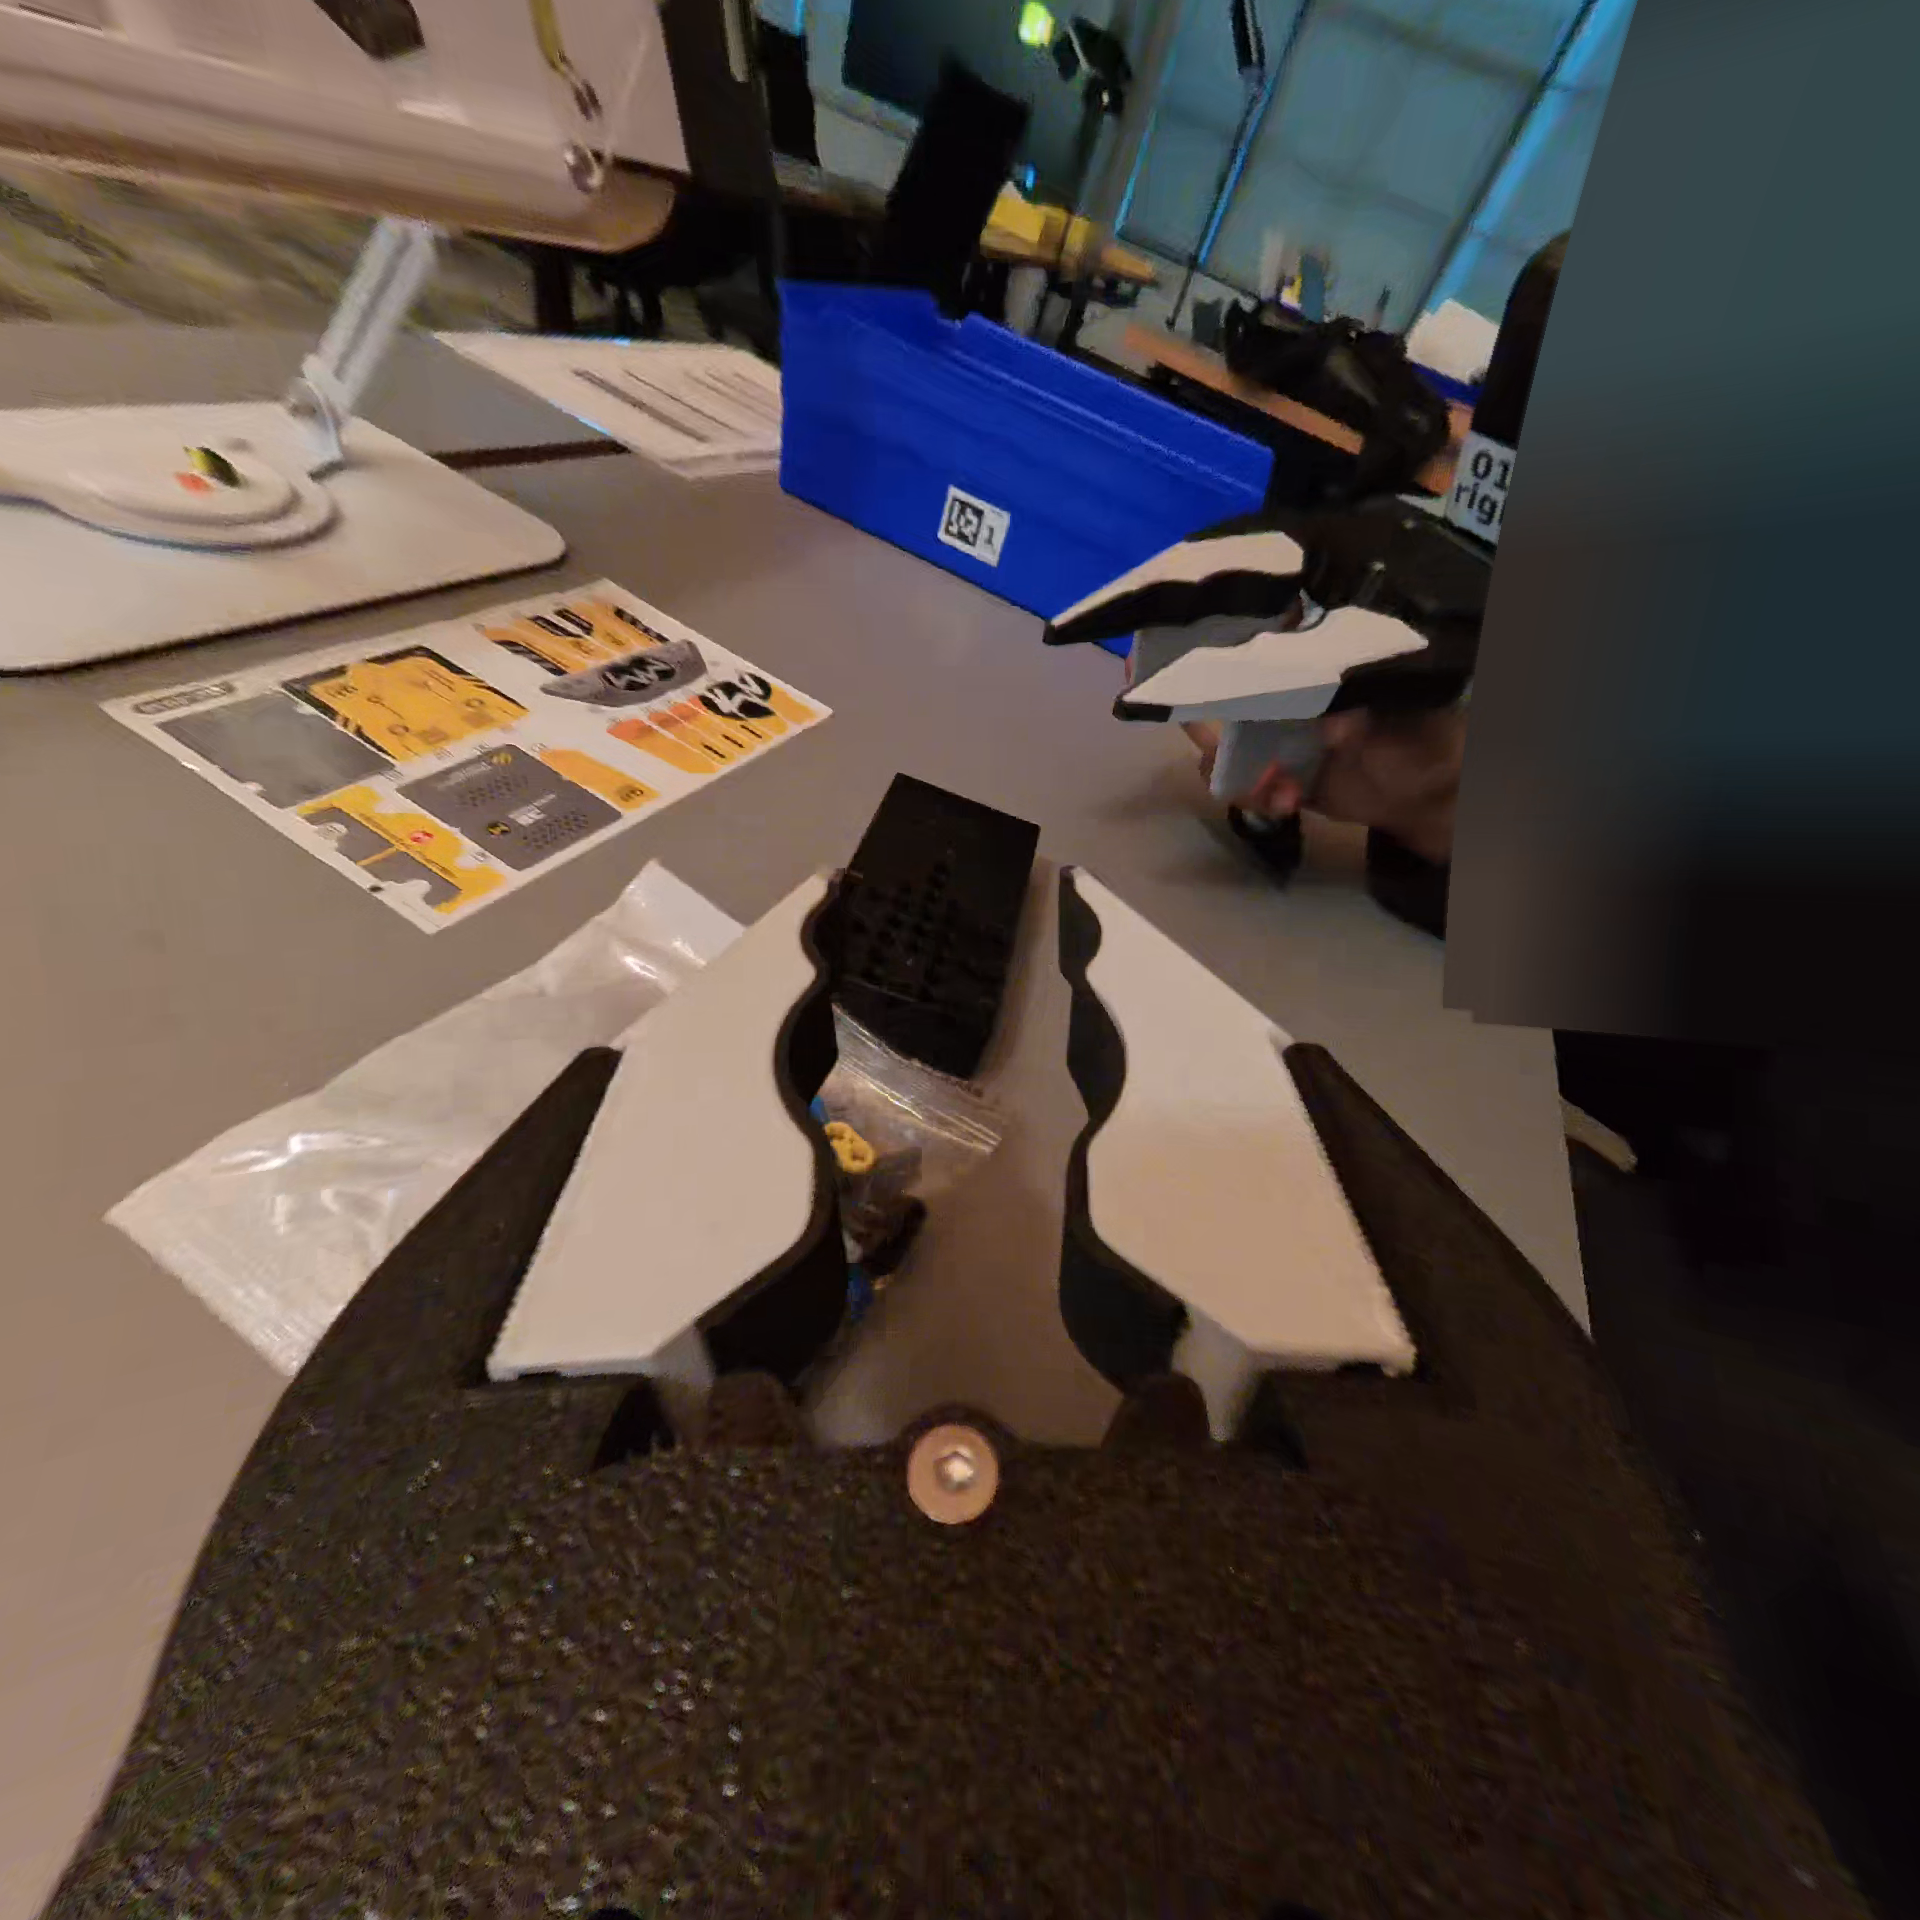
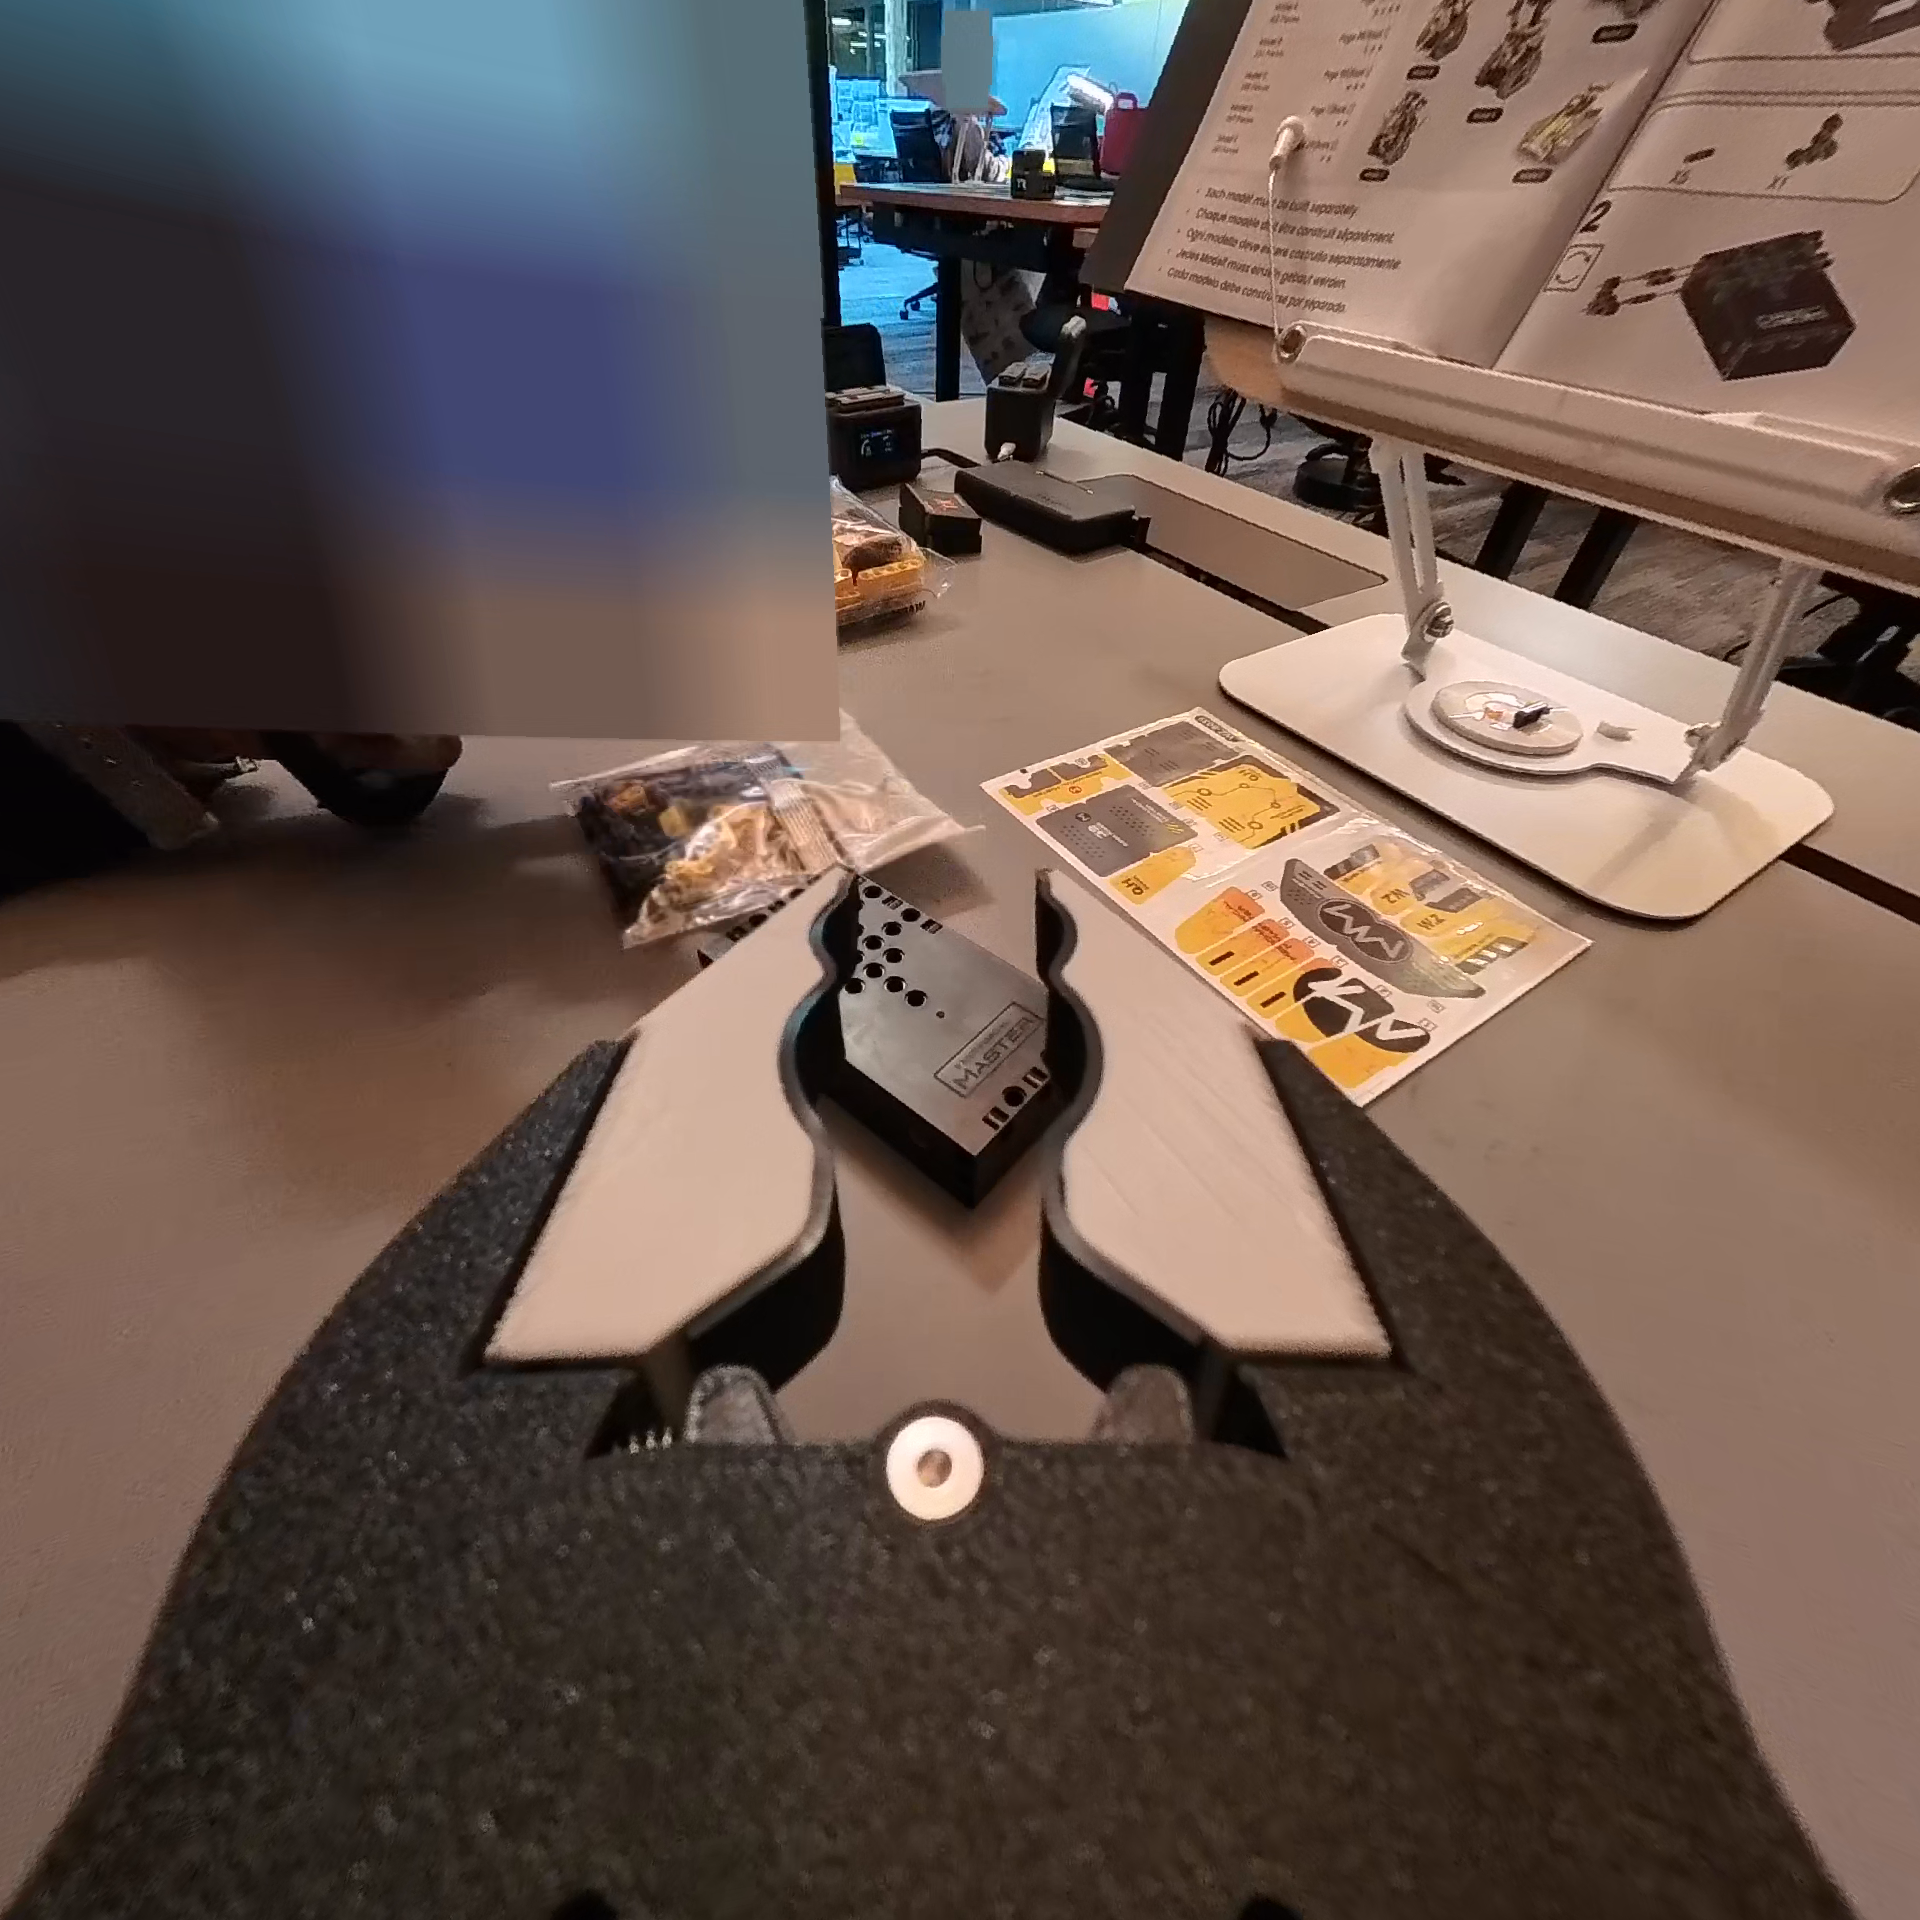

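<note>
Two grippers point at one black perforated block (image 2: pixel 928 1049) on the grey table (image 2: pixel 260 1091): the right gripper (image 2: pixel 940 904) has its jaws apart around the block, which lies skewed, one corner toward the camera, its long axis running away and leftward, with no clear contact. The left gripper (image 1: pixel 945 883), also spread and empty, hovers above a clear bag of small parts (image 1: pixel 904 1132), the block just ahead. Writing shows on the block, the yellow sticker sheet (image 2: pixel 1278 894) and the propped instruction booklet (image 2: pixel 1558 177).

Left gripper (image 1: pixel 945 904) jaws apart around black block (image 1: pixel 940 935)
</note>
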A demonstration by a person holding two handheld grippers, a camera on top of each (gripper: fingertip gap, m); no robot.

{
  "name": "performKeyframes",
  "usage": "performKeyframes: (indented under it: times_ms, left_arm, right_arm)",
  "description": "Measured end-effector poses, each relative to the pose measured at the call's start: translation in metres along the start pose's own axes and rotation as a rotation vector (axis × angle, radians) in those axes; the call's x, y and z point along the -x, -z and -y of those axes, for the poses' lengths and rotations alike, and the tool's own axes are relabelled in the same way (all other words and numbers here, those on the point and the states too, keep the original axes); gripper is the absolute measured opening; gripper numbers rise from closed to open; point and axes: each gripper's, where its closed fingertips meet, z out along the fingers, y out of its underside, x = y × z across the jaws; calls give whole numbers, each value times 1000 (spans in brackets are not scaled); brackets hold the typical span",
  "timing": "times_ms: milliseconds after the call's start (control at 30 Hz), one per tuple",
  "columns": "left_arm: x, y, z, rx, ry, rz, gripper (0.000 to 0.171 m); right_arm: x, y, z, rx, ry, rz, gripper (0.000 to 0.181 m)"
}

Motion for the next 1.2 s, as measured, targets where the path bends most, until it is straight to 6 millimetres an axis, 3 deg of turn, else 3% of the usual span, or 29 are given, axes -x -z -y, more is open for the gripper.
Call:
performKeyframes:
  times_ms: [200,300,500,633,900,1100,1200]
  left_arm:
    - [32,43,41,-284,149,46,40]
    - [46,53,47,-345,193,96,40]
    - [65,52,36,-285,161,248,39]
    - [95,57,15,-185,189,440,39]
    - [117,66,0,-91,209,598,38]
    - [130,76,-10,-15,191,684,38]
    - [132,76,-13,8,197,687,38]
  right_arm:
    - [1,-2,-3,12,-1,5,34]
    - [1,-3,-6,23,7,5,34]
    - [1,-5,-8,34,14,1,34]
    - [-3,-2,-5,8,-44,17,34]
    - [-42,18,11,-113,-227,-52,34]
    - [-85,32,-6,-19,-17,-297,33]
    - [-94,30,-18,19,-24,-316,32]
